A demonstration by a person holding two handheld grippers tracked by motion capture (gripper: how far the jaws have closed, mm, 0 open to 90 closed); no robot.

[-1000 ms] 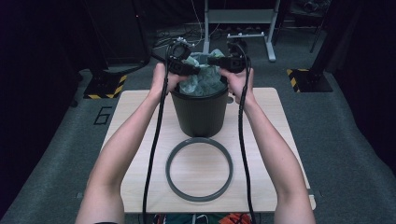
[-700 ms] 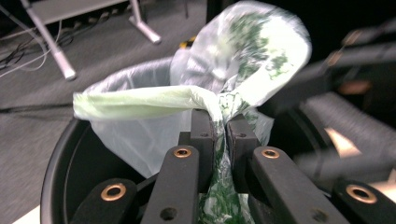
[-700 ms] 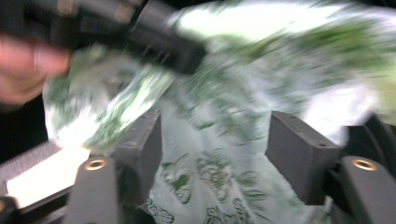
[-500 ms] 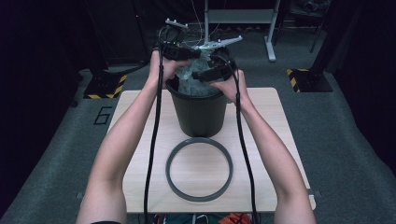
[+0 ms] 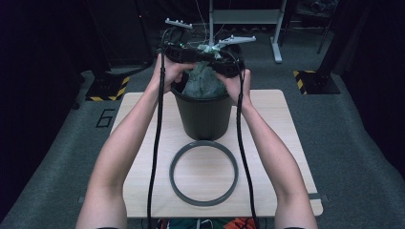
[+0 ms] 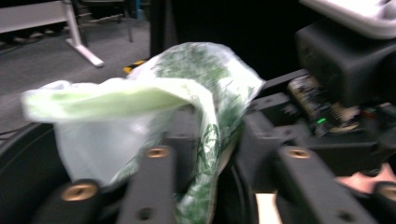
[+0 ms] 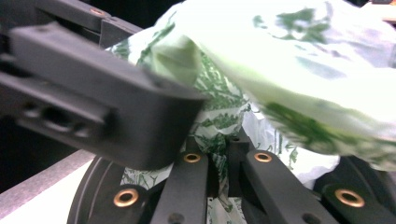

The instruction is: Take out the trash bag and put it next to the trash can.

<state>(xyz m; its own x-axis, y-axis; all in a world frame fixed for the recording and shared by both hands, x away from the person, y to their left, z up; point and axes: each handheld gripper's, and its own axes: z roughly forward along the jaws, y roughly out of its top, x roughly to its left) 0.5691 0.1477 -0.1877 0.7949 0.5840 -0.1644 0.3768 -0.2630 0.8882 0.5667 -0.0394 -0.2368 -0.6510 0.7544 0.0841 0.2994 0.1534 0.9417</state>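
Ring (image 5: 204, 172) (flat) occupies table's (image 5: 286, 138) near half.

thin plastic bag (image 5: 204, 78), pale green with dark leaf print, crumpled, bunched up above the rim of dark round bucket (image 5: 200, 114), bucket upright on table, bag's lower part inside it

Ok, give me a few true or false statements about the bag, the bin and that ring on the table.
1. Both grippers pinch the green-printed plastic bag above the black bin. True.
2. The grey ring sits on the bin's rim. False: it lies flat on the table, nearer the person.
3. The bin lies tipped on its side. False: it stands upright.
4. The left gripper has bag film between its fingers. True.
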